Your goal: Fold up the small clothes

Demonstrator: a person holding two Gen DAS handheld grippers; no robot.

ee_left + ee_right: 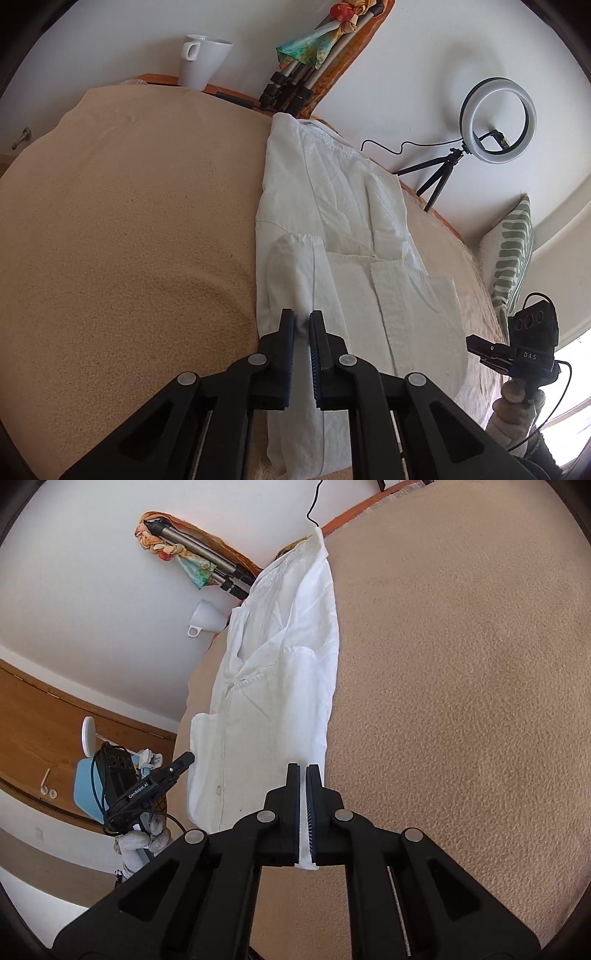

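A white shirt lies folded lengthwise into a long strip on a beige towel-covered surface. My left gripper is shut on the near end of the shirt at its left edge. My right gripper is shut on the shirt at the near corner of its right edge. The right gripper also shows in the left wrist view at the far right, and the left gripper shows in the right wrist view at the left of the shirt.
A white mug and a folded tripod with a colourful cloth stand at the far edge. A ring light on a small tripod and a green striped cushion are to the right. A wooden door is on the left.
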